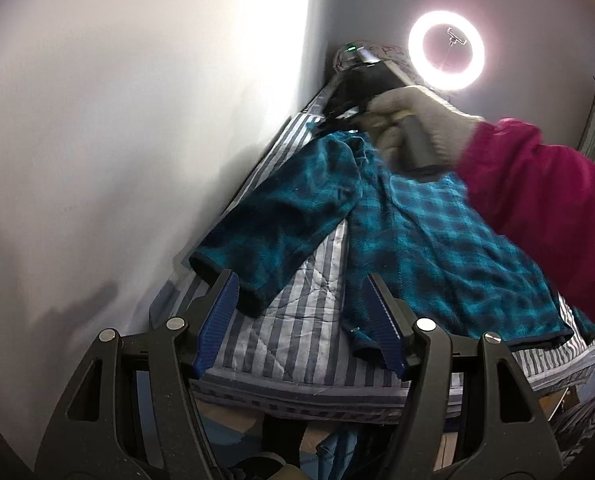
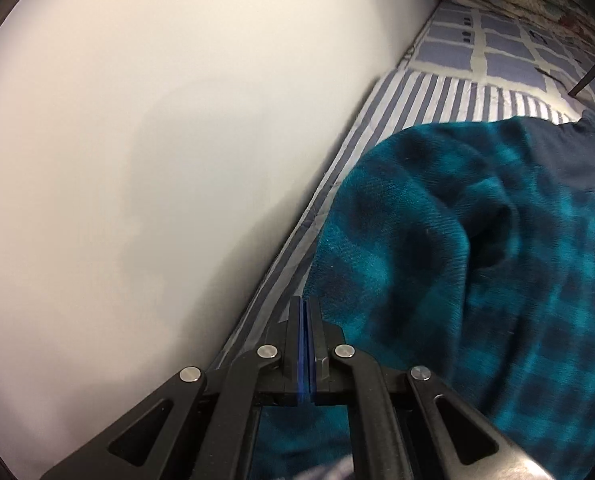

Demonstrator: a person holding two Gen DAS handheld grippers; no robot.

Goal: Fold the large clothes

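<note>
Shirt (image 1: 437, 240): soft teal plaid fleece, spread on the striped bed (image 1: 297, 340) beside the wall.
Left claw (image 1: 301, 316): released, empty, over the sleeve cuff.
Right claw (image 2: 305, 312): clenched, fingers together; I see no cloth between them.
Grip: I'd pinch cuff or hem; it's limp.

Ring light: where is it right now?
Left wrist view, upper right: the ring light glows beyond the gloved hand, near the bed's far end.

The wall (image 1: 137, 140) is closing off the bed (image 1: 297, 336) along its left edge, leaving you no passage there. The teal plaid garment (image 1: 437, 248) is covering most of the mattress; a striped strip between its sleeve (image 1: 281, 220) and body is lying bare. Your sleeved arm (image 1: 545, 184) is crossing the right side.
</note>
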